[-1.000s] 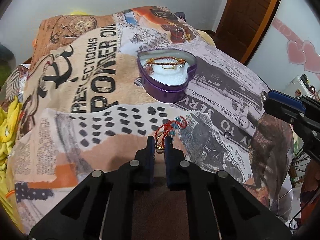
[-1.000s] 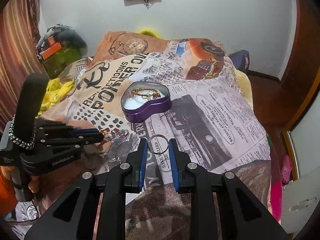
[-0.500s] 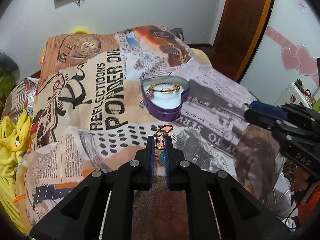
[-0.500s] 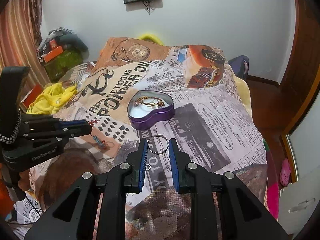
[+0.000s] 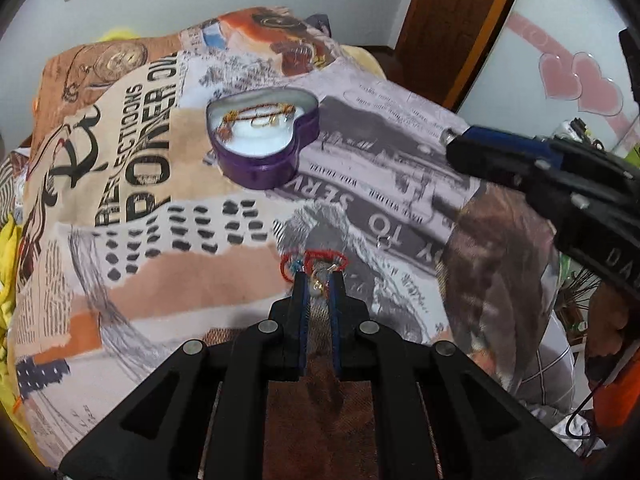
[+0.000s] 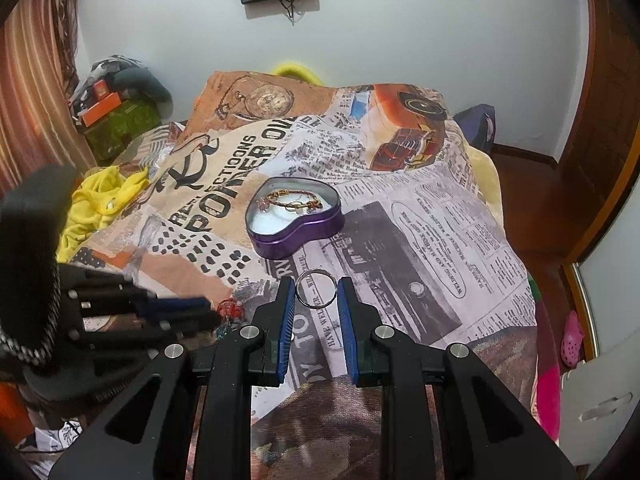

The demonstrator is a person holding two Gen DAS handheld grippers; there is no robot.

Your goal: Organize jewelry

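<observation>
Red thread bracelet (image 5: 314, 266) hangs limp and featherlight, pinched at its beaded clasp by the left gripper (image 5: 318, 280). Right gripper (image 6: 316, 290) clamps a thin, slippery silver ring (image 6: 316, 289). Beyond, the purple heart-shaped tin (image 6: 296, 236) sits on the newspaper-print blanket (image 6: 420, 216).

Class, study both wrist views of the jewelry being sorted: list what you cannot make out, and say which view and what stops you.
- Red bracelet: left wrist view, motion blur and the left gripper fingers hide its beads and lower part.
- Red bracelet: right wrist view, the left gripper's body hides most of it.
- Heart-shaped tin: both views, small pieces beside the gold bracelet too small to identify.
- Silver ring: right wrist view cannot confirm the pads touch it.
</observation>
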